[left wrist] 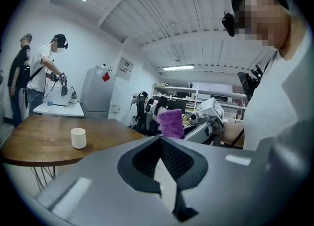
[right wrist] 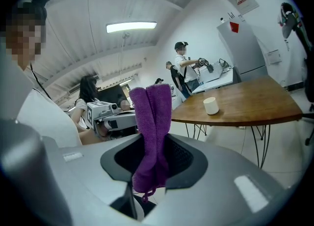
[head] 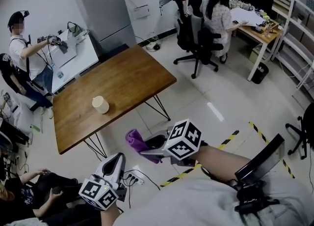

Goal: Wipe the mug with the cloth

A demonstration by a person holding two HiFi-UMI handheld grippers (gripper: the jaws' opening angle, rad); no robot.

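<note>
**Holding the cloth short of the table, mug untouched**

Nearest the camera, the person's right forearm (head: 222, 163) reached in from the lower right of the head view. It carried the right gripper (head: 148, 147) out over the floor, aimed roughly level with a slight downward tilt towards the table's near edge. Its jaws were clamped on a purple cloth (head: 136, 140). In the right gripper view the cloth (right wrist: 152, 131) stood up between the jaws as a folded wad, with a short tuft hanging below the pinch.

The left gripper (head: 117, 159) sat lower and to the left, close to the person's body, and also pointed nearly level towards the table. In the left gripper view its jaws met along a thin seam with nothing between them. The cloth and the other gripper showed beyond them to the right.

Further out stood the wooden table (head: 128, 75) on thin black legs. The mug (head: 100, 104), pale and upright, sat alone towards the table's near left part. It was well apart from both grippers and from the cloth.

Beyond the table were a white desk (head: 78, 58) with a person standing at it, a grey cabinet (head: 105, 6), and a black office chair (head: 197, 41) beside a seated person at a far desk.
</note>
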